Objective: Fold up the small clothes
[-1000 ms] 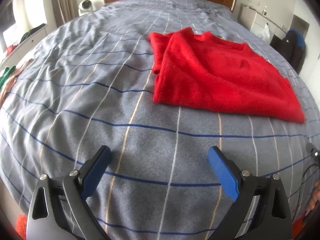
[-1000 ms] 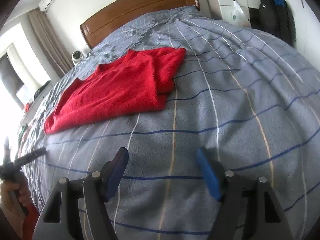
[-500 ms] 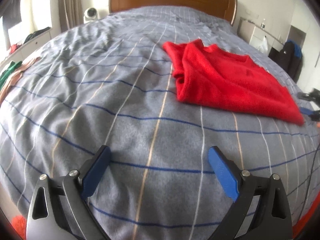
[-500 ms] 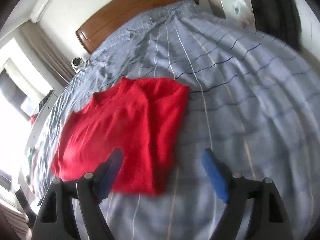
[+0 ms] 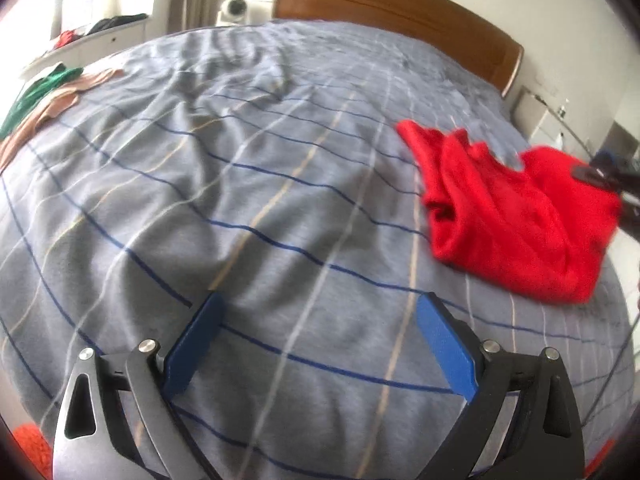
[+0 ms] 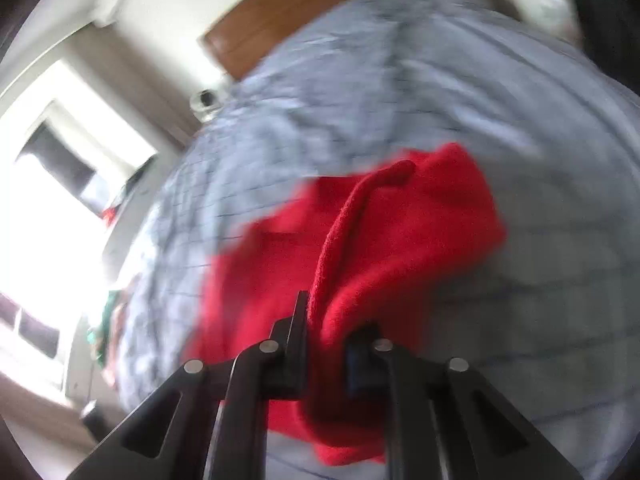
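A red sweater (image 5: pixel 508 216), partly folded, lies on the right side of the grey striped bed (image 5: pixel 240 160). My left gripper (image 5: pixel 320 304) hovers open over bare cover, well to the left of the sweater, with nothing between its blue pads. In the right wrist view, which is blurred, my right gripper (image 6: pixel 328 316) has its jaws closing on a lifted fold at the sweater's (image 6: pixel 400 232) near edge, and the cloth is pinched between the fingers. The right gripper (image 5: pixel 600 176) also shows as a dark blur at the sweater's far right edge.
Green and tan clothes (image 5: pixel 36 96) lie at the bed's left edge. A wooden headboard (image 5: pixel 400 20) closes the far end, with a small white device (image 5: pixel 236 8) to its left and a white nightstand (image 5: pixel 548 120) at the right.
My right gripper swept in over the sweater, closed on its near edge and lifted a fold. The left gripper drifted left, still open, so the sweater now sits further right in its view.
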A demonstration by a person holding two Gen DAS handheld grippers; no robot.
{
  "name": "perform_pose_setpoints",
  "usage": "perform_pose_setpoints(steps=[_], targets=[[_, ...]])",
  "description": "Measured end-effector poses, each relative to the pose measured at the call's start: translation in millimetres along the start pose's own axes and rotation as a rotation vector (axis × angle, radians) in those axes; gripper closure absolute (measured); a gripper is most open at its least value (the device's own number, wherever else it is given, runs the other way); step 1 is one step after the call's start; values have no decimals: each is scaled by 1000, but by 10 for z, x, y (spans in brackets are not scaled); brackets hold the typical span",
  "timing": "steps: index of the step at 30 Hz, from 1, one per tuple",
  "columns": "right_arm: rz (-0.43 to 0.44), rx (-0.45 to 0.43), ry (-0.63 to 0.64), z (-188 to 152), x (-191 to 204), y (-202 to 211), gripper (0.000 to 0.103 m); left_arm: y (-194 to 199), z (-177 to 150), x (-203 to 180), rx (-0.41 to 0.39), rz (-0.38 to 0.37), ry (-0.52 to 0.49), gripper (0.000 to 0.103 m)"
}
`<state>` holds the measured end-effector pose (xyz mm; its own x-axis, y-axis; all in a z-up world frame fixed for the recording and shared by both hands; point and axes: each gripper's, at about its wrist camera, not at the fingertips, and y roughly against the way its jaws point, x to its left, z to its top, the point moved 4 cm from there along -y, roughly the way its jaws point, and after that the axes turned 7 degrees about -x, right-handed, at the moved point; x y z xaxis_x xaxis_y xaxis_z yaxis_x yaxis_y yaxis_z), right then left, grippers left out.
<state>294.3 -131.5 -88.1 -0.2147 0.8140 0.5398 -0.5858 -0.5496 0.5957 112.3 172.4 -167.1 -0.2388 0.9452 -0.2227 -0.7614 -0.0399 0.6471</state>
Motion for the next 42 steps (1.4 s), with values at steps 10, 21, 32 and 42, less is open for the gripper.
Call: perform_pose_setpoints(steps=[10, 21, 32, 42], targets=[[144, 192, 185, -598, 985, -1050, 53, -9, -10, 50, -8, 17, -22, 5], [118, 115, 264, -646, 731, -407, 49, -25, -8, 54, 2, 9, 12, 5], [193, 122, 281, -1093, 643, -70, 32, -74, 507, -414, 60, -362, 71, 2], [64, 22, -121, -239, -316, -577, 19, -1310, 878, -1003, 304, -251, -79, 3]])
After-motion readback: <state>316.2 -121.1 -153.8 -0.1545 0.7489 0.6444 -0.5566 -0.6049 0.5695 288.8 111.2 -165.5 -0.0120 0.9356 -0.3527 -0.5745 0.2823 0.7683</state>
